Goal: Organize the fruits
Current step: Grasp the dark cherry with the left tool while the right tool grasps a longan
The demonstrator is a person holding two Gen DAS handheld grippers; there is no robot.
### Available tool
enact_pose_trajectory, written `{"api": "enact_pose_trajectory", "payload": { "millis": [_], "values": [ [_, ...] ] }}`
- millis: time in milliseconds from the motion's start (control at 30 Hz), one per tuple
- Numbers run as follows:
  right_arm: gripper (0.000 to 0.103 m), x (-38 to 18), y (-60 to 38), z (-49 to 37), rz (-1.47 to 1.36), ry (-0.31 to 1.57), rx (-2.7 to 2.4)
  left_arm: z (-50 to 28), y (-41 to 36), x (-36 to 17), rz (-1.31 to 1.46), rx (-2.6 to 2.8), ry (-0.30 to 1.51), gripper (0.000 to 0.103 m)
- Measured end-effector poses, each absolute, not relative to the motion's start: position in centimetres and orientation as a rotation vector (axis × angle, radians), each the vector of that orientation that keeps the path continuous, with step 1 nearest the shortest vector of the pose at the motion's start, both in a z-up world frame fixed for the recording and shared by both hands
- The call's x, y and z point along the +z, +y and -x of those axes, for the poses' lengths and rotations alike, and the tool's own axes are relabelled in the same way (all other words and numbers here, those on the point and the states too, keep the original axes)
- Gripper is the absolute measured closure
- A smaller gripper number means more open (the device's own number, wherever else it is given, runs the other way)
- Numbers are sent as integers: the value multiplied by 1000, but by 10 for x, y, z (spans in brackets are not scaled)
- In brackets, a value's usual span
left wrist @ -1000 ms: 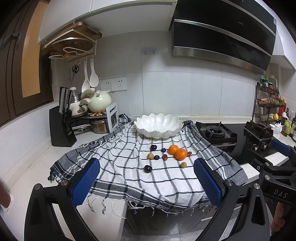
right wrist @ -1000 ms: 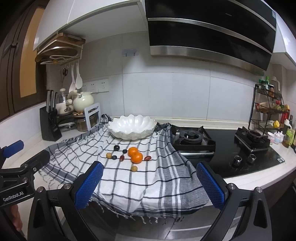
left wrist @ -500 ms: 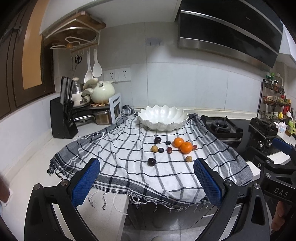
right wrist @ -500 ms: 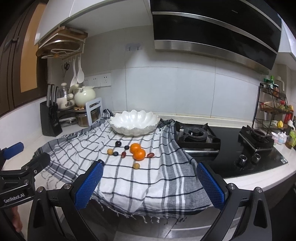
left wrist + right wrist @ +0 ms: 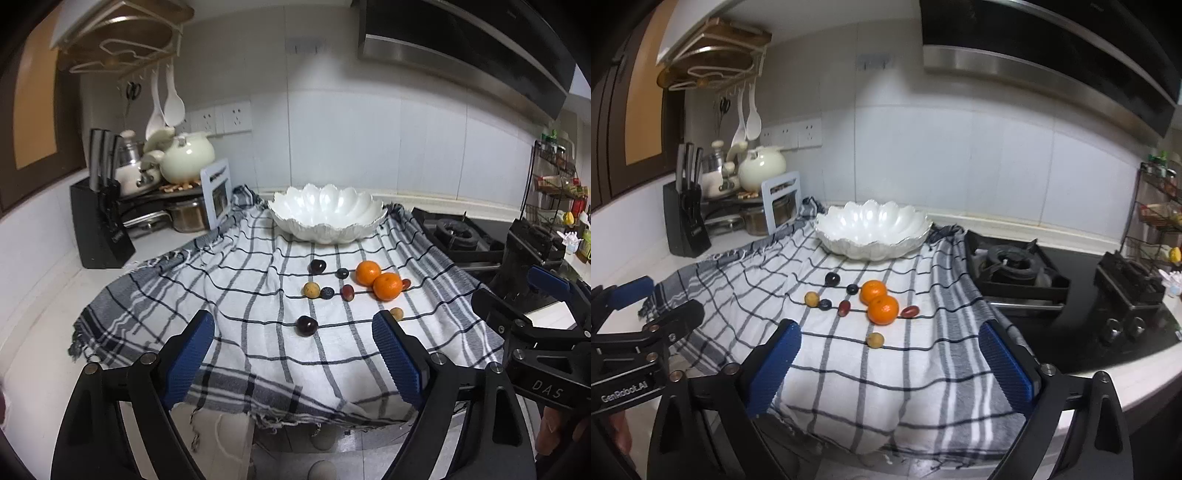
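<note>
1. Left gripper [image 5: 293, 352]: blue-padded fingers [image 5: 188, 356] spread, nothing between them; jaws have just been closing a little. It hovers over the near edge of the checked cloth [image 5: 236, 295].
2. Right gripper [image 5: 888, 363]: fingers [image 5: 774, 363] also spread and empty; jaws have just narrowed slightly too. It sits over the same near edge of the cloth, further toward the stove side.
3. Each gripper shows at the edge of the other's view: the right one at the right of the left wrist view, the left one at the left of the right wrist view.
4. Fruit count on the cloth, all loose, none held:
   - 2 oranges [image 5: 376, 278], touching each other.
   - 2 tan round fruits: one [image 5: 311, 290] left of the cluster, one [image 5: 396, 314] nearer the grippers.
   - 2 large dark plum-like fruits: one [image 5: 317, 266] nearest the bowl, one [image 5: 307, 325] closest to the left gripper.
   - 2 small dark blue berries [image 5: 327, 293], well apart.
   - 2 red grape-like fruits: one [image 5: 347, 292] in the middle row, one [image 5: 909, 312] just beside the front orange.
5. Total: 10 pieces, all in front of the bowl.
6. 1 white scalloped bowl [image 5: 328, 216] stands at the far end of the cloth; its inside looks bare.
7. The cloth covers the table [image 5: 40, 295] and hangs over its front edge.
8. Surroundings: 1 black knife block [image 5: 99, 221] at left, 1 cream teapot [image 5: 186, 157] behind it, gas stove [image 5: 1015, 266] at right.
</note>
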State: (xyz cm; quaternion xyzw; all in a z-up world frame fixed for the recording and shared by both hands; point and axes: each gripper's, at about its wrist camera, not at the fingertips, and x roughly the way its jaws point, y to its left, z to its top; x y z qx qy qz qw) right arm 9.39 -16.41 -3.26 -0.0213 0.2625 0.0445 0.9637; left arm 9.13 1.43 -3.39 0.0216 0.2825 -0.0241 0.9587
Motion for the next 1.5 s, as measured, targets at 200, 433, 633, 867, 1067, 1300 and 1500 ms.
{"api": "enact_pose_trajectory", "payload": {
  "millis": [200,433,633,867,1067,1300,1500],
  "values": [
    [18,-57,-161,-132,34,604,119,-128,9,-55,-79,-65,629,25],
    [31,-88,-155,-168,31,698,145,-165,5,-84,-97,-95,696,36],
    [37,-113,-154,-192,24,764,154,-191,2,-109,-97,-107,765,41],
    [46,-136,-152,-211,12,831,176,-210,-2,-133,-96,-124,830,48],
    [49,-145,-151,-222,12,855,185,-219,-2,-145,-79,-129,856,54],
    [58,-155,-150,-229,11,875,195,-229,-3,-155,-67,-136,888,64],
    [70,-160,-151,-233,14,892,201,-232,-4,-159,-67,-140,903,71]
  ]
}}
